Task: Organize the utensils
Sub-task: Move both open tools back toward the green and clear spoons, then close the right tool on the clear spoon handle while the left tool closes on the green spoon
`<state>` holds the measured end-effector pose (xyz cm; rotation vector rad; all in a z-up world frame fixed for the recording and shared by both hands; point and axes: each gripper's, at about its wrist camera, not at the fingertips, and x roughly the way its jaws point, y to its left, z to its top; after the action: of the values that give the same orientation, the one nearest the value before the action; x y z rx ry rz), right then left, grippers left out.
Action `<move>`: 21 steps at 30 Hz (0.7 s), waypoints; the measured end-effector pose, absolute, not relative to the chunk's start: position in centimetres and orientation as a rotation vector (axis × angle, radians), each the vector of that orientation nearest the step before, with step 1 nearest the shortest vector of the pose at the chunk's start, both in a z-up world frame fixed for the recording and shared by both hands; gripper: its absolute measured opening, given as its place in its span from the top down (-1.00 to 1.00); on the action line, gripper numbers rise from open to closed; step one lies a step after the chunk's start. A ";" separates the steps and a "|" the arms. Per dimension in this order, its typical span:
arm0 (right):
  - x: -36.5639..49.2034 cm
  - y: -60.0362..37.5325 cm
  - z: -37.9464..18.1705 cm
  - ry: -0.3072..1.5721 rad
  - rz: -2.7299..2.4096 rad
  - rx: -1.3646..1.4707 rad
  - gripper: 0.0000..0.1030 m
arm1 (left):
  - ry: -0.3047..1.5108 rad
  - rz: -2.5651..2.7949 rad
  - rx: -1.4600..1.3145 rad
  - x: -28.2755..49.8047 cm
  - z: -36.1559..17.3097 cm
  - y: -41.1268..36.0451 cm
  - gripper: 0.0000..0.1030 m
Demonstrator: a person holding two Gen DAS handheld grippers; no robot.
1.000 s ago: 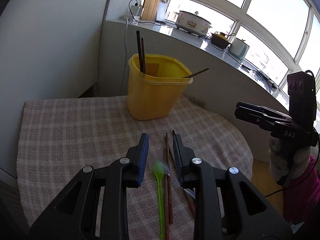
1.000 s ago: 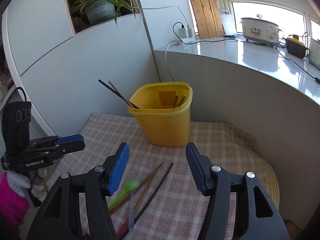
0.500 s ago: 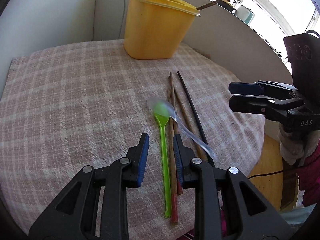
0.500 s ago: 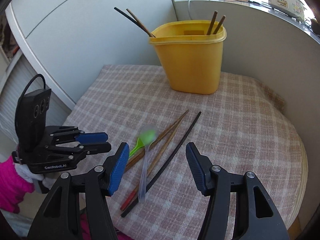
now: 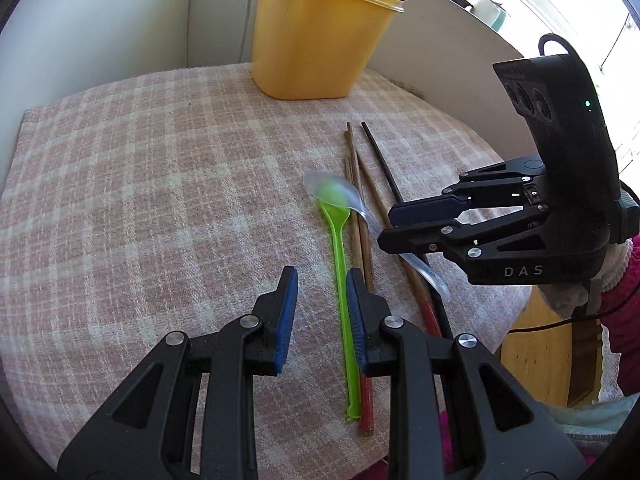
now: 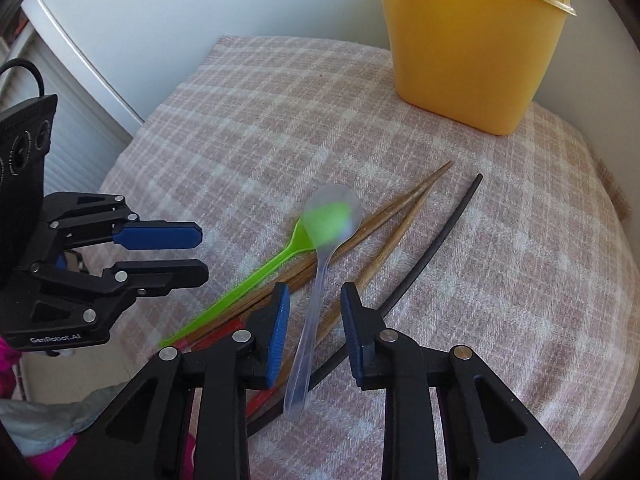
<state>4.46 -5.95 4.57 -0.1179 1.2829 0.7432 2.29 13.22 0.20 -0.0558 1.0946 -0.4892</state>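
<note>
Left tool (image 5: 322,304): we stand part open around the green spoon (image 5: 340,264), not gripping.
Right tool (image 6: 312,308): closing around the clear spoon (image 6: 316,280); we centre before pinching.

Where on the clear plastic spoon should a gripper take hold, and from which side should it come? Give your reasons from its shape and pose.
Grip the clear spoon on its narrow handle, from above, fingers either side. Its bowl rests over the green spoon and its handle crosses the chopsticks, slightly raised. The right gripper, jaws closing, already straddles it without pressing.
</note>
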 end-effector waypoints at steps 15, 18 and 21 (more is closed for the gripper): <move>5.2 -5.4 3.4 1.328 0.744 -0.124 0.88 | 1.125 -0.498 -0.027 3.5 -1.1 11.7 0.55; 5.5 -6.0 3.3 1.340 0.729 -0.083 0.90 | 1.140 -0.506 -0.014 4.2 -1.4 11.0 0.55; 5.7 -6.8 3.2 1.351 0.693 -0.027 0.91 | 1.155 -0.510 0.008 4.9 -1.9 10.1 0.55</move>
<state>5.71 -6.80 3.21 -0.0271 1.3512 0.6930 4.91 10.15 -1.87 0.0079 1.1555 -0.5103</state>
